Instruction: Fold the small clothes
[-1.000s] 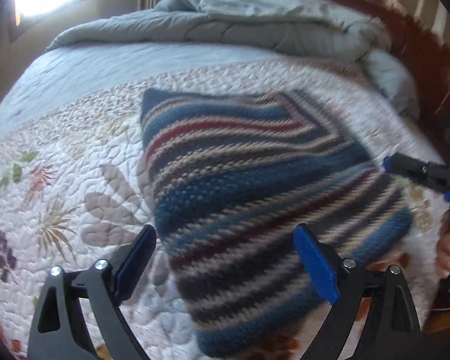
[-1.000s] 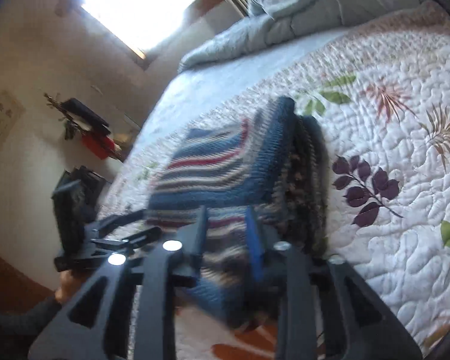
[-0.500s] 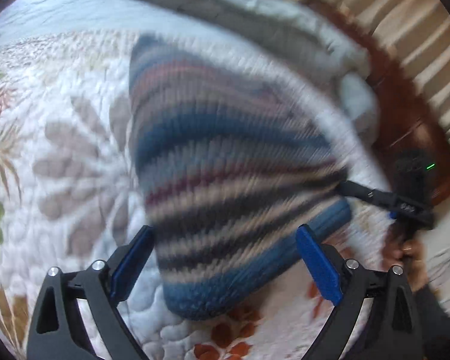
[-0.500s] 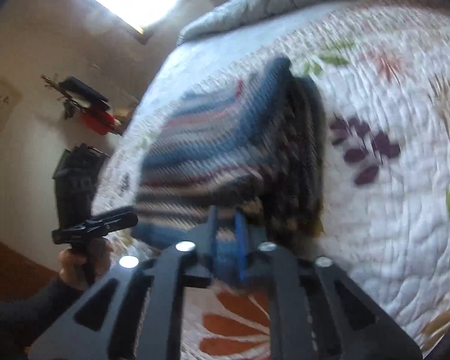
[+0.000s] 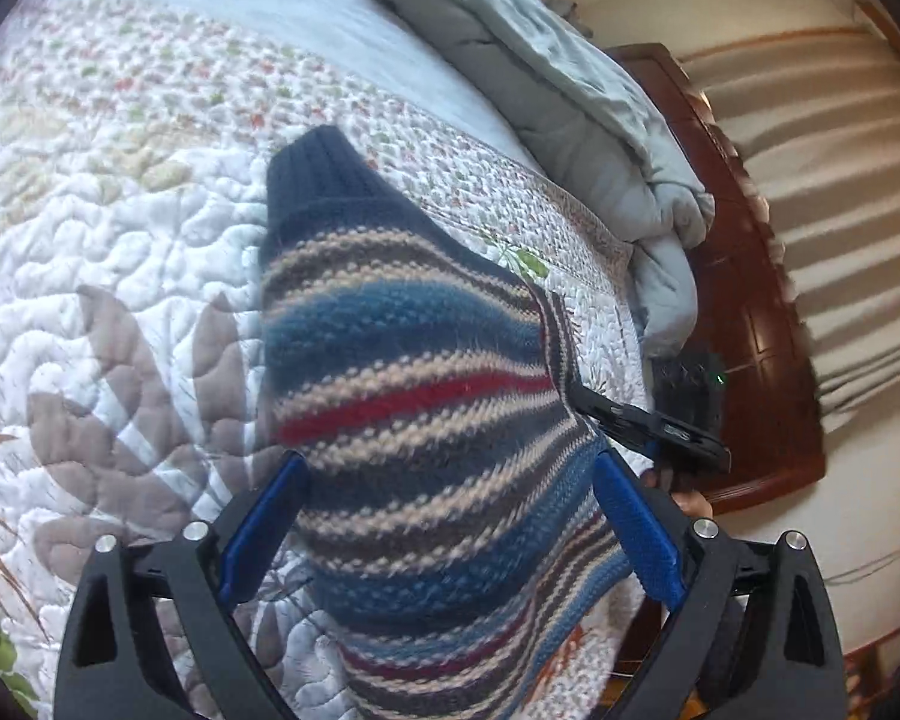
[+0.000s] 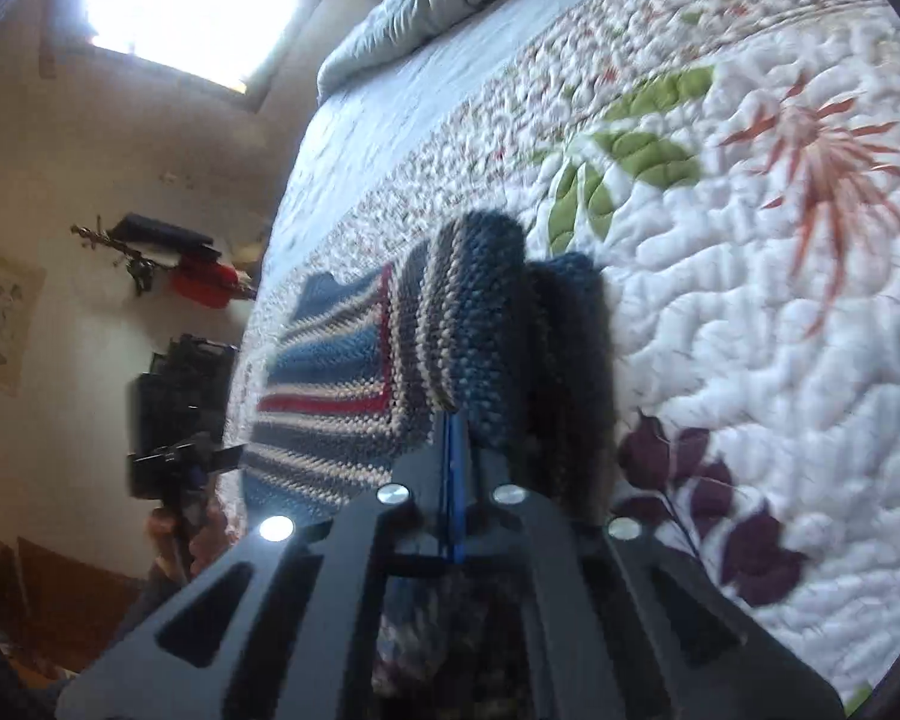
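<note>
Two grippers on one striped knit garment (image 5: 414, 420), folded, near edge of floral quilt (image 5: 90, 228): right gripper (image 6: 453, 450) just closing, pinched on near-right corner, seemingly for the next fold; left gripper (image 5: 450, 516) wide, straddling near-left edge, unclamped.
</note>
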Available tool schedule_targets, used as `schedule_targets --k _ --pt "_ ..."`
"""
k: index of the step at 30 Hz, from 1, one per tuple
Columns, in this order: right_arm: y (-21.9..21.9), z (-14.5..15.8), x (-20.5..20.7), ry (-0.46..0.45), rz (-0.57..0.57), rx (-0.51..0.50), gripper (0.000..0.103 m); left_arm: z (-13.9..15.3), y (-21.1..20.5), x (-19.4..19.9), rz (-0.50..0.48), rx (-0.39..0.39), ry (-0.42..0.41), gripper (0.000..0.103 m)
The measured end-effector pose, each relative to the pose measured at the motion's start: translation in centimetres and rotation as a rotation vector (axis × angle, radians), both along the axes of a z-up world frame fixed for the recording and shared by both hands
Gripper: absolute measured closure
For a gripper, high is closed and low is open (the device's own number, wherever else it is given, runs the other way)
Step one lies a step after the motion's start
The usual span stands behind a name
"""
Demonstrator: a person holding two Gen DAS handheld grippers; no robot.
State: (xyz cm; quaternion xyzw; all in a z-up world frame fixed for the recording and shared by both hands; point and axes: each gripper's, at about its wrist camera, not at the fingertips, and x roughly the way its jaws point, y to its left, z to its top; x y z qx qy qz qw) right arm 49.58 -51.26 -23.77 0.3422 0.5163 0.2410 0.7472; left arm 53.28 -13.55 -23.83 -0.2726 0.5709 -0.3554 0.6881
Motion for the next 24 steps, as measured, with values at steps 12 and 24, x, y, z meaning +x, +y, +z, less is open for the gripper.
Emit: schedule_targets --k 12,24 --pt "-0.7 -2.8 -2.9 0.269 0.062 0.058 0.009 -2.0 1.5 0.4 -0.049 -0.03 0.114 0.005" --pt "2.7 -3.2 -2.2 0.265 0.138 0.128 0.002 -5.3 -1.2 -0.2 -0.11 -0.044 0.184 0.004"
